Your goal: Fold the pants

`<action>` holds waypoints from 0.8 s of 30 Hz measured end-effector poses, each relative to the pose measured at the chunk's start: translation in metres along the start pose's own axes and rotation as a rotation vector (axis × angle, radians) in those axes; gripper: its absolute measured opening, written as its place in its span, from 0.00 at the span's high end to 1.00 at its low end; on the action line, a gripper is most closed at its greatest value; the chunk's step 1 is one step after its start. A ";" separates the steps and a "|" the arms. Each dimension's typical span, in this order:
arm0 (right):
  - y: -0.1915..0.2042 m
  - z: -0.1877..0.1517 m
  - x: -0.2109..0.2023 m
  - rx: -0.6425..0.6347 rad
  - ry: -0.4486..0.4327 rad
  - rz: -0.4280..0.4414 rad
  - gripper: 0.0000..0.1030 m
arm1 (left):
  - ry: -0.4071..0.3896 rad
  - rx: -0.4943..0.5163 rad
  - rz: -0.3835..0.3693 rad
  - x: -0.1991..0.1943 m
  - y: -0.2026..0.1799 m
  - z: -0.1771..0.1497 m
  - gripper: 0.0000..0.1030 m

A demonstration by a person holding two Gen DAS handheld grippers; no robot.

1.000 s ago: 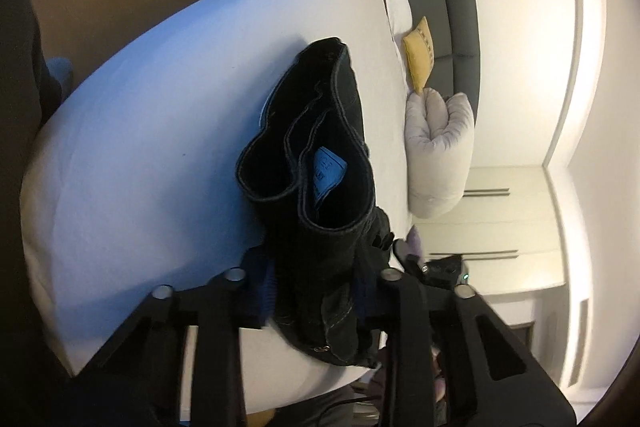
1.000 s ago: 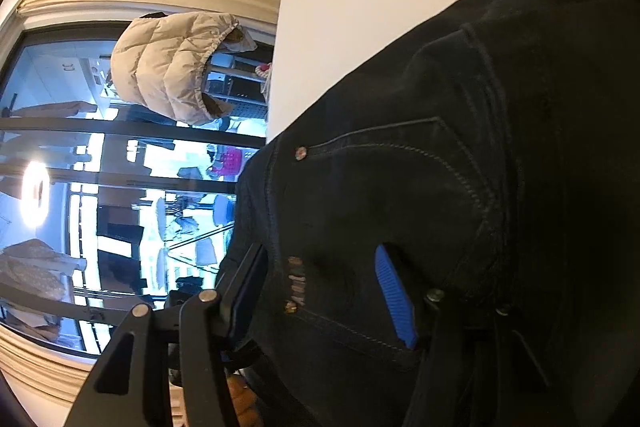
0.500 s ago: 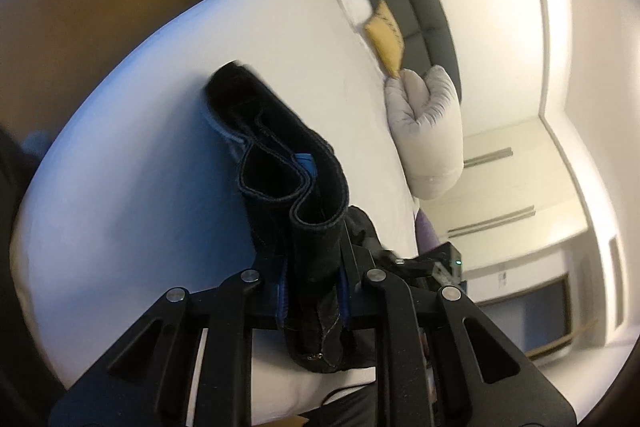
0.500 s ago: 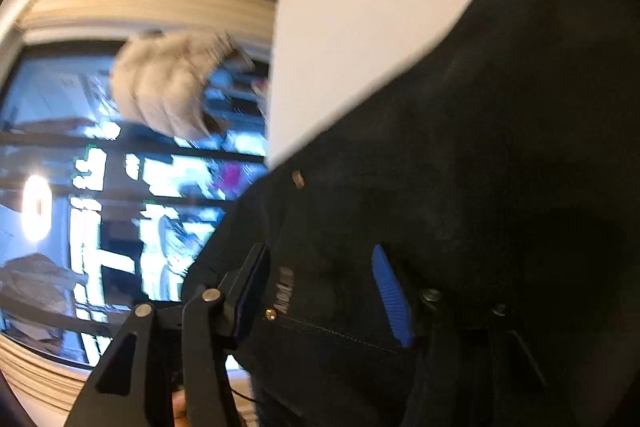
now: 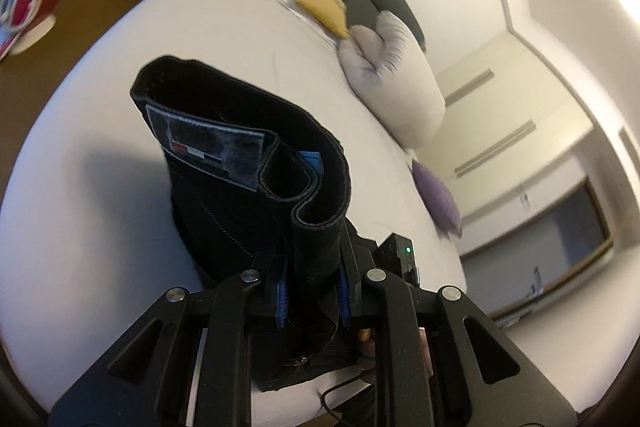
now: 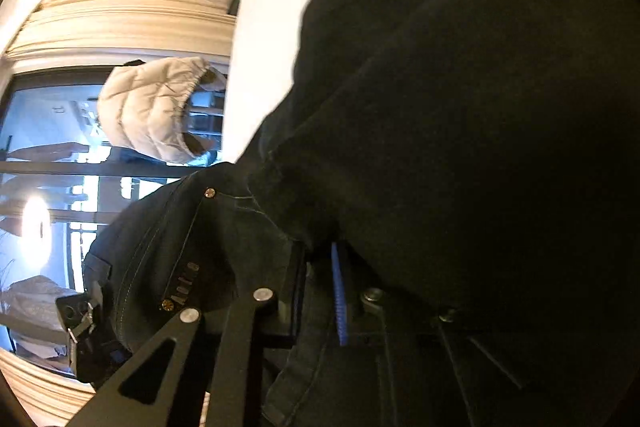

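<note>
The black pants (image 5: 248,187) hang in a thick folded bundle above the white bed (image 5: 100,227), waistband and brand label turned toward the camera. My left gripper (image 5: 312,295) is shut on the bundle's edge, blue pads pressed on both sides. In the right wrist view the pants (image 6: 460,147) fill most of the frame, with rivets and a pocket seam visible. My right gripper (image 6: 320,291) is shut on a fold of the pants near the pocket. The other gripper's body (image 5: 400,255) shows just behind the bundle.
A grey rolled pillow (image 5: 396,83), a yellow cushion (image 5: 320,3) and a purple cushion (image 5: 436,203) lie along the bed's far side by a dark headboard. A beige puffer jacket (image 6: 156,115) hangs by a large window. Wooden floor lies left of the bed.
Both grippers lifted and turned the bundle, so the waistband label now faces the left camera. The right jaws have closed in tighter, and more cloth covers the right view.
</note>
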State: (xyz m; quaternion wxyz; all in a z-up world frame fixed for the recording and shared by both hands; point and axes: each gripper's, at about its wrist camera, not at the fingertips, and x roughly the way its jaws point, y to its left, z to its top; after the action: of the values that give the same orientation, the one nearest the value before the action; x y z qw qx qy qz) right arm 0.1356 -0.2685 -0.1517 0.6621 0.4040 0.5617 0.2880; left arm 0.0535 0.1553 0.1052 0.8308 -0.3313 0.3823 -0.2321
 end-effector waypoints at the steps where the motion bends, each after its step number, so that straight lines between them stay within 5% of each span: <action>1: 0.002 -0.001 -0.006 0.014 -0.021 0.036 0.72 | 0.014 0.021 -0.007 0.006 -0.010 -0.001 0.84; 2: 0.003 -0.001 -0.011 0.022 -0.046 0.065 0.52 | 0.026 0.042 -0.011 0.013 -0.020 -0.001 0.84; 5: 0.012 0.000 -0.048 0.024 -0.196 0.154 0.11 | 0.066 0.120 -0.021 0.036 -0.055 -0.001 0.84; 7: 0.018 0.006 -0.070 0.020 -0.232 0.175 0.09 | 0.098 0.174 -0.028 0.053 -0.077 -0.006 0.84; 10: 0.031 0.015 -0.088 -0.008 -0.141 0.272 0.09 | 0.150 0.250 -0.040 0.079 -0.107 -0.020 0.84; 16: 0.050 0.022 -0.099 -0.102 -0.076 0.329 0.07 | 0.260 0.327 -0.055 0.132 -0.143 -0.055 0.84; 21: 0.057 0.022 -0.089 -0.145 -0.026 0.259 0.09 | 0.332 0.418 -0.021 0.170 -0.165 -0.075 0.84; 24: 0.058 0.024 -0.096 -0.203 0.006 0.143 0.28 | 0.358 0.489 -0.007 0.171 -0.163 -0.100 0.84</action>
State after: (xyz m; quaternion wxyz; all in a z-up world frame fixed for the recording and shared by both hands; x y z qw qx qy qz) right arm 0.1435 -0.3247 -0.0521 0.6756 0.3731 0.5015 0.3910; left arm 0.0556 -0.1005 0.0927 0.8044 -0.0764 0.4545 -0.3748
